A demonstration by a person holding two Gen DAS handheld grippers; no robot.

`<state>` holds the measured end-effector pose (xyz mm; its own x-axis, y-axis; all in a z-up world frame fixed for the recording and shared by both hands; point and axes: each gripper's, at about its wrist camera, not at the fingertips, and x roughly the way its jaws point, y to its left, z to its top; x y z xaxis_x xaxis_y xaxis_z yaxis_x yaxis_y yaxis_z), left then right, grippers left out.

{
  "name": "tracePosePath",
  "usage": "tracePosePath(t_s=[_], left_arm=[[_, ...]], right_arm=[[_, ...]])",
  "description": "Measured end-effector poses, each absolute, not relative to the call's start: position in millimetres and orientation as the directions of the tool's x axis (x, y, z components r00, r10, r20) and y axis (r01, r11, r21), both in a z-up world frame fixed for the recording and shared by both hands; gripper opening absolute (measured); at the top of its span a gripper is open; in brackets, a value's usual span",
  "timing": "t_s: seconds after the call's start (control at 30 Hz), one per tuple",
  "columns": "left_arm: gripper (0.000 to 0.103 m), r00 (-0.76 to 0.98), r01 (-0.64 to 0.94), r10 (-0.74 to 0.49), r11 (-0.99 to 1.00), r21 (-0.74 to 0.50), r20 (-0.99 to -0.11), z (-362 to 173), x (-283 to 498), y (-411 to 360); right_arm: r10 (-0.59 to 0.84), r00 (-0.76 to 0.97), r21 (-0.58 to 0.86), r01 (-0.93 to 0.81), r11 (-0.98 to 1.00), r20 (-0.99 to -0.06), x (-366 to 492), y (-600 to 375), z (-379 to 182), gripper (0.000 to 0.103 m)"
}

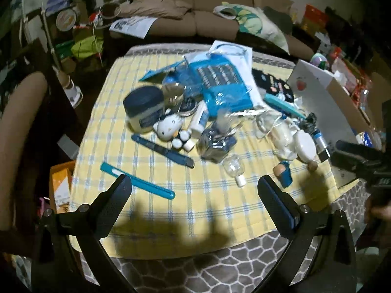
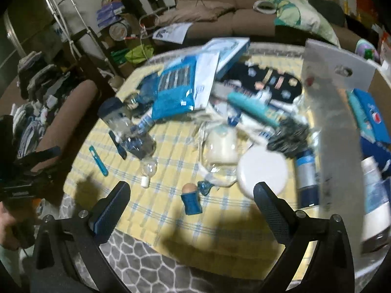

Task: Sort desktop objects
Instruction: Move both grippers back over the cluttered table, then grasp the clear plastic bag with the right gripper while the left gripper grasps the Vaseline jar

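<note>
A heap of small objects covers the yellow checked cloth [image 1: 102, 127]. In the left wrist view I see a dark-lidded jar [image 1: 144, 108], a white cat figurine [image 1: 169, 125], a dark comb [image 1: 162, 150], a teal toothbrush case [image 1: 138, 179], a blue packet [image 1: 217, 83] and a small clear bottle [image 1: 234, 168]. My left gripper [image 1: 194, 190] hangs open above the cloth's near edge, holding nothing. My right gripper [image 2: 191, 196] is open too, above a small blue holder with an egg-shaped top [image 2: 191, 199]; a white round lid [image 2: 262, 171] lies just beyond it.
A white cardboard box [image 1: 320, 102] stands at the table's right side with packets inside [image 2: 371, 114]. A brown sofa [image 1: 195, 7] runs behind the table. Cluttered shelves [image 1: 66, 24] fill the left. The grey stone-pattern table cover [image 1: 195, 268] shows in front of the cloth.
</note>
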<state>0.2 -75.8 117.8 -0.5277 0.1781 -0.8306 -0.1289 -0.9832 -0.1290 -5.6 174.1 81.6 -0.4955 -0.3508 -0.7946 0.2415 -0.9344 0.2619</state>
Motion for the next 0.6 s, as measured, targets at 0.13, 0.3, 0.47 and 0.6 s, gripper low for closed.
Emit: tracePosePath(t_s=[0.13, 0.3, 0.47, 0.6], left_arm=[[0.103, -0.520, -0.111, 0.173, -0.985, -0.134, -0.836, 99, -6, -84], [0.103, -0.520, -0.085, 0.182, -0.983, -0.161, -0.835, 83, -19, -97], [0.103, -0.525, -0.094, 0.206, -0.978, -0.184, -0.826, 78, -29, -102], [0.103, -0.536, -0.057, 0.213, -0.975, -0.217, -0.817, 76, -40, -122]], right_arm=[[-0.337, -0.458, 0.254, 0.235, -0.938, -0.823, -14, 165, 54, 0.101], [-0.316, -0.483, 0.202, 0.273, -0.940, -0.817, -21, 154, 56, 0.101], [-0.348, -0.512, 0.210, 0.308, -0.928, -0.785, -32, 141, 64, 0.101], [-0.387, -0.516, 0.230, 0.341, -0.911, -0.764, -43, 127, 67, 0.101]])
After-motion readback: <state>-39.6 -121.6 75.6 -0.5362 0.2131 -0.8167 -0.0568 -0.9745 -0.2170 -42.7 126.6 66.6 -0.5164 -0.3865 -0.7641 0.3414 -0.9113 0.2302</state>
